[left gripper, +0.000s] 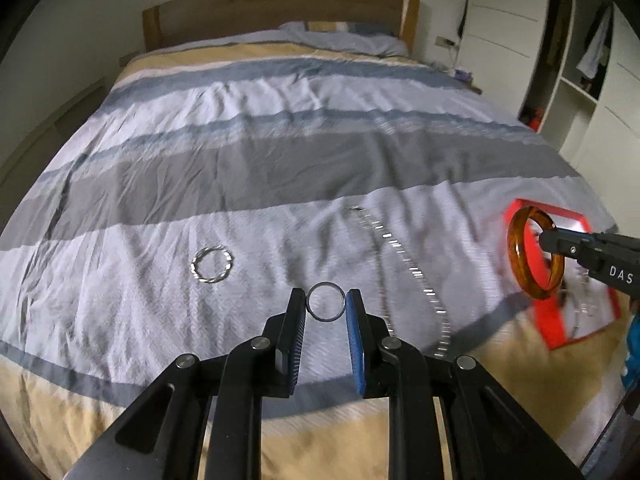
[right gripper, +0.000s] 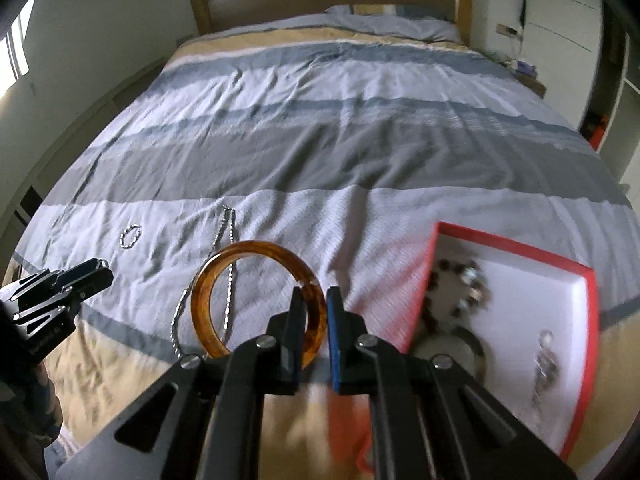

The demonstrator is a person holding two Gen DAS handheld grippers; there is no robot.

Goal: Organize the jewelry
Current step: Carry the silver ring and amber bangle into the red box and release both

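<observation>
the left gripper [left gripper: 325, 303] has its jaws closed on a plain silver ring [left gripper: 325, 302], pinched edge to edge between the black pad and the blue one and held clear above the bed [left gripper: 280, 152]. the right gripper [right gripper: 312, 300] has its jaws clamped on the rim of an amber bangle [right gripper: 256, 304], which stands out to the left of the jaws in the right wrist view; from the left wrist view the same bangle hangs in front of the red tray [left gripper: 560, 332].

just beyond the left jaws, a twisted silver bangle [left gripper: 213, 264] lies flat on the white stripe of the cover, and a long silver chain [left gripper: 404, 256] runs in a loop down toward the near edge of the bed. neither is touched by anything.

the red tray [right gripper: 516, 246] sits tilted at the right near corner of the bed, white inside. it already holds a dark beaded bracelet [right gripper: 456, 288] and a small silvery piece [right gripper: 545, 360], blurred beyond telling what it is.

so the job looks partly done: two pieces in the tray, two in the jaws and likely bound for it, and the twisted bangle and the chain still to collect.
</observation>
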